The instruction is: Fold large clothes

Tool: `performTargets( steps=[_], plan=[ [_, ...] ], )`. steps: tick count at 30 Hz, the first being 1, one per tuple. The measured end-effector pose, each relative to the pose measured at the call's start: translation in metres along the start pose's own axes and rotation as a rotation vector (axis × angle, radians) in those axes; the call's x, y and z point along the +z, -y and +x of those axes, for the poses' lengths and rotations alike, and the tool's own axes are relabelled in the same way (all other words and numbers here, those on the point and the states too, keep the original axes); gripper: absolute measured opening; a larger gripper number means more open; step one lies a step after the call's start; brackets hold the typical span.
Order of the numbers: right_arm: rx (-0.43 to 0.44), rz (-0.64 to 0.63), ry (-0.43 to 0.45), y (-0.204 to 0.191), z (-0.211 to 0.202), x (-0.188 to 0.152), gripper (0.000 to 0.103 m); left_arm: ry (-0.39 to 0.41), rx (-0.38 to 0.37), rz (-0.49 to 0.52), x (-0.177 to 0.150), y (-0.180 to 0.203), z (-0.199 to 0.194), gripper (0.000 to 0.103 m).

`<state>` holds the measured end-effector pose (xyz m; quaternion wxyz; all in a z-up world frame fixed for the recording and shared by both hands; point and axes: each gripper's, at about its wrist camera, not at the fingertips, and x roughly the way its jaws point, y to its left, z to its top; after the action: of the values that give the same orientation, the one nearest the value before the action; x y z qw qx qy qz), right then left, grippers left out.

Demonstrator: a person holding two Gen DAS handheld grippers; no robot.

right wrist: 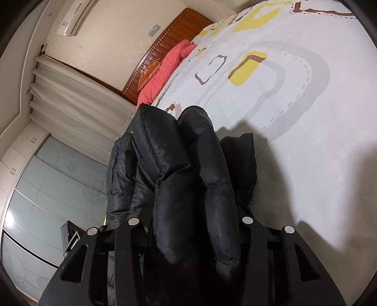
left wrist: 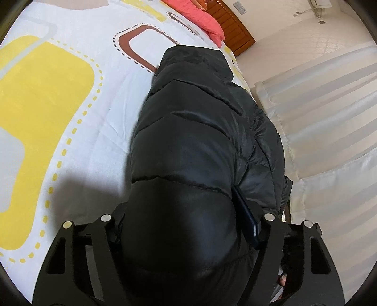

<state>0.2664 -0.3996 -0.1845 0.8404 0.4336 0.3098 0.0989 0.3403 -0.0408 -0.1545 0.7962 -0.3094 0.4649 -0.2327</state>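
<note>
1. Left wrist view: the black puffer jacket (left wrist: pixel 188 146) is seen lying along the right edge of the bed (left wrist: pixel 77 131), with open patterned bedspread to its left and pale curtains (left wrist: pixel 329 122) just beyond the edge on the right.
2. Right wrist view: wide bare bedspread (right wrist: pixel 294 122) is shown to the right of the jacket (right wrist: pixel 188 179); curtains (right wrist: pixel 77 110) and a glazed wardrobe (right wrist: pixel 47 183) stand beyond the edge at left.
3. At the far end, a wooden headboard (left wrist: pixel 233 21) and a coral pillow (left wrist: pixel 200 18) are visible.
4. The jacket is quilted, glossy and bunched; in the right wrist view it is gathered into two thick padded rolls raised off the bed.
5. The left gripper (left wrist: pixel 186 235) is closed around a thick fold of the jacket, which fills the gap between its fingers.
6. The right gripper (right wrist: pixel 188 235) likewise grips the gathered rolls.
7. Most of both grippers' fingers is hidden by fabric; one dark blue pad (left wrist: pixel 247 221) shows in the left wrist view. The jacket's near hem is cut off by the frame, and its sleeves cannot be told apart.
</note>
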Motion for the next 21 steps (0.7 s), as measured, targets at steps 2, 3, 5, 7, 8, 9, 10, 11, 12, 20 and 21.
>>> performTargets(
  steps=[2,3,5,7,8,9,10,11,12,20,21],
  plan=[
    [0.0,-0.002,0.011,-0.002,-0.002,-0.001,0.04,0.004,0.003,0.01,-0.001,0.002,-0.002,0.069],
    [0.0,-0.003,0.015,-0.001,-0.003,-0.002,0.039,0.005,0.003,0.013,-0.002,0.003,-0.003,0.069],
    [0.0,-0.008,0.027,-0.002,-0.008,-0.004,0.038,0.006,0.0,0.016,-0.003,0.003,-0.006,0.067],
    [-0.002,-0.013,0.037,-0.005,-0.012,-0.005,0.037,0.007,-0.002,0.021,-0.004,0.004,-0.008,0.065],
    [-0.001,-0.016,0.042,-0.008,-0.013,-0.006,0.036,0.009,-0.003,0.024,-0.004,0.005,-0.01,0.064],
    [0.0,-0.017,0.044,-0.01,-0.014,-0.007,0.036,0.011,-0.002,0.027,-0.003,0.005,-0.013,0.063],
    [0.003,-0.02,0.045,-0.014,-0.013,-0.008,0.035,0.014,-0.003,0.028,-0.002,0.005,-0.018,0.063],
    [0.008,-0.023,0.045,-0.017,-0.011,-0.009,0.035,0.017,-0.003,0.026,0.001,0.005,-0.019,0.062],
    [0.016,-0.024,0.044,-0.021,-0.01,-0.01,0.034,0.025,-0.005,0.026,0.004,0.004,-0.026,0.061],
    [0.119,-0.016,-0.01,-0.07,0.051,-0.004,0.033,0.099,0.021,0.034,0.049,-0.017,-0.079,0.059],
    [0.13,-0.018,-0.019,-0.079,0.061,-0.002,0.033,0.11,0.027,0.028,0.057,-0.021,-0.085,0.059]
  ],
)
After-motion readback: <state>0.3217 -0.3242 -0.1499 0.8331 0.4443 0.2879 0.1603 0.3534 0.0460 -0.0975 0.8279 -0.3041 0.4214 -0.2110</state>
